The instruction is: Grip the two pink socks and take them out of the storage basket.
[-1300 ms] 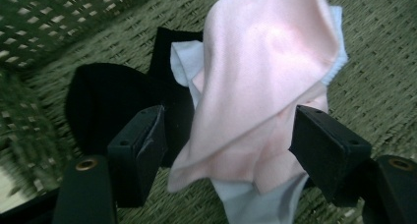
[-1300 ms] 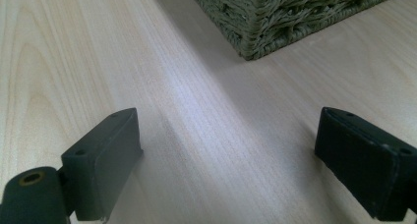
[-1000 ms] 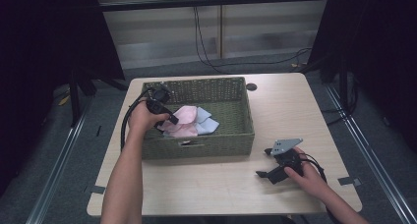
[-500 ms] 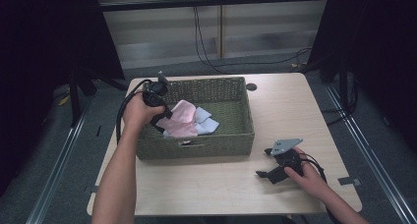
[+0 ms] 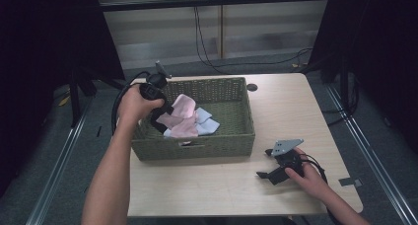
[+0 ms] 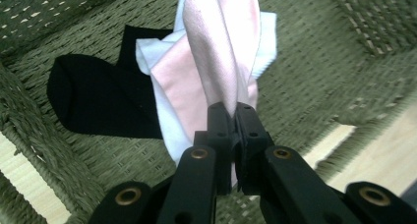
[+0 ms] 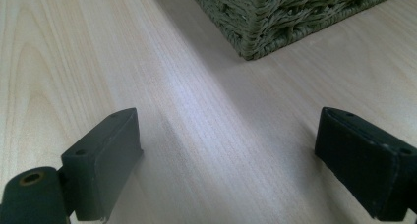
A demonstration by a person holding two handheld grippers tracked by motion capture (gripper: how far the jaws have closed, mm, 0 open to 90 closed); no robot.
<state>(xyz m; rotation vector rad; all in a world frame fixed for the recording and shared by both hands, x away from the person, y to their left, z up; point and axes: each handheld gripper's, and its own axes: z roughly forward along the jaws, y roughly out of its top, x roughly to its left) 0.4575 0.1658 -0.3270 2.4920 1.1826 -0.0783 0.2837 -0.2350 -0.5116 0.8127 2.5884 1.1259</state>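
1. The left gripper (image 5: 160,117) has a pink sock (image 6: 216,52) pinched tight between its jaws, and the sock hangs up off the pile inside the wicker basket (image 5: 217,141). So the pick is made; that much looks done.

2. Carrying it out is not done yet. In the high view the pink sock (image 5: 181,106) sits above the basket's left half, within its walls, its lower end draping onto the other pieces.

3. Left in the basket: a black sock (image 6: 93,96) lying flat on the woven floor at the left, a pale white-blue sock (image 6: 152,52) under the pink one, and more pink and light blue fabric (image 5: 204,124) near the middle. By my reading, several lifts remain if the basket is being emptied.

4. The right gripper (image 5: 270,169) rests on the desk (image 5: 296,101) near the right front, well apart from the basket, jaws wide apart and holding nothing. Its own view looks across bare wood to the basket's corner (image 7: 255,32).

5. The look of the pink sock: soft, matte knit, pale rose, folded lengthwise so two layers run up from the jaws. It is limp and creased down the middle, gripped at one end. I cannot tell whether that end is the cuff or the toe.

6. No landing spot is marked on the desk, so where it goes next is open.
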